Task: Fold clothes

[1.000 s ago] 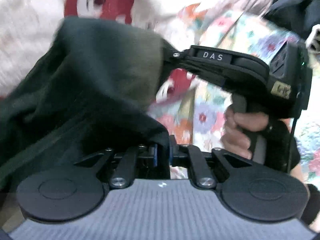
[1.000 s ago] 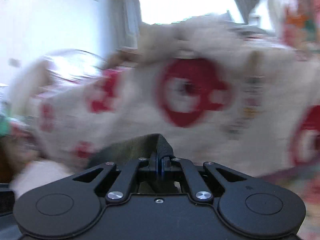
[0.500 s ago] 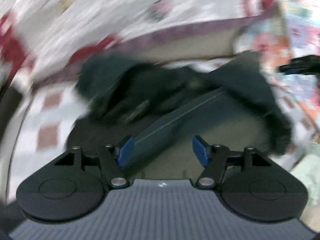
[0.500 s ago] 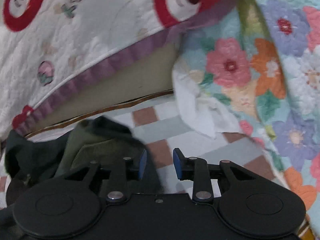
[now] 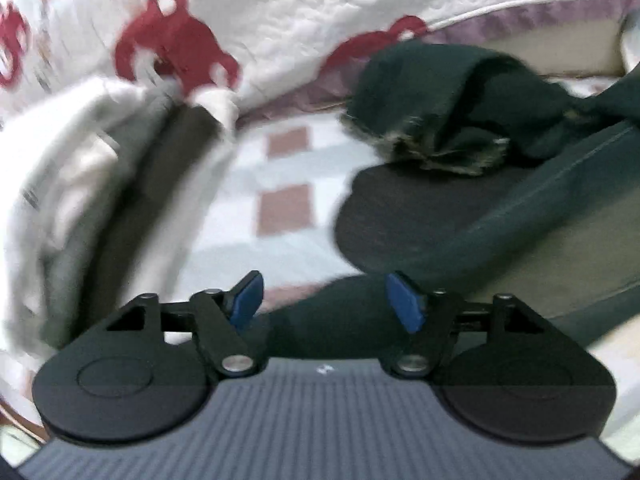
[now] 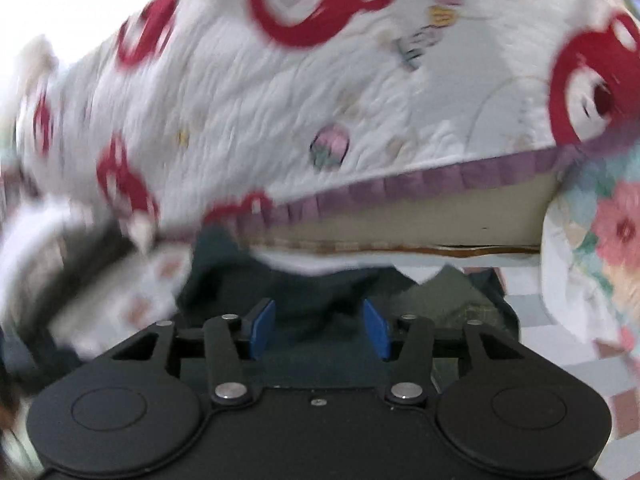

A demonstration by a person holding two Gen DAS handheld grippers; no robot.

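A dark green garment (image 5: 460, 216) with a fur-trimmed hood lies crumpled on a checked sheet (image 5: 284, 184), filling the right half of the left wrist view. My left gripper (image 5: 326, 300) hangs open just above its near edge, holding nothing. In the right wrist view the same dark garment (image 6: 320, 292) lies right in front of my right gripper (image 6: 318, 330), which is open with its blue pads apart and dark cloth showing between them. Both views are blurred.
A white quilt (image 6: 304, 92) with red bear prints and a purple border hangs over the back. A white and grey bundle (image 5: 80, 184) lies at the left. A floral quilt (image 6: 608, 240) rises at the right.
A second ago both grippers were shut on the dark garment and held it up. They have since opened and dropped it on the sheet; the right jaws have spread wider and both views have swung left.
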